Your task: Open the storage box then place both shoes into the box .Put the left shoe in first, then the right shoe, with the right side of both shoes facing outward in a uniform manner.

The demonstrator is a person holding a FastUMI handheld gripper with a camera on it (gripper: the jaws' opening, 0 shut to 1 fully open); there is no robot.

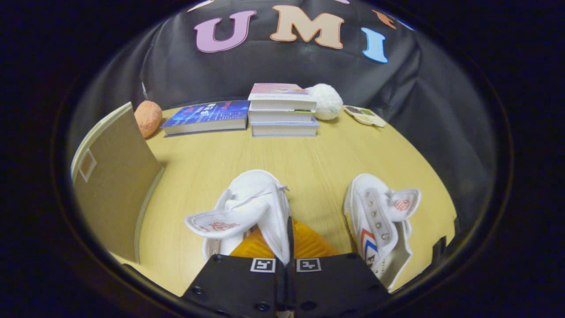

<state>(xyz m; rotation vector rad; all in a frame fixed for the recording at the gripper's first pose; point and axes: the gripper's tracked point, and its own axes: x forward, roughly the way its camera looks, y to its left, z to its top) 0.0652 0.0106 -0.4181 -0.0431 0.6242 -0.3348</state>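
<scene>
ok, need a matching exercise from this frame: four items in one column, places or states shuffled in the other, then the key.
Items
1. gripper
2. right-hand shoe
3. blue book
4. white plush ball

Places or states
A. lying flat, left of the book stack
B. behind the book stack's right end
C. fingers shut on the canvas of the near shoe
D. free on the table, right of the fingers

Pairs: 1-C, 2-D, 3-A, 4-B
</scene>
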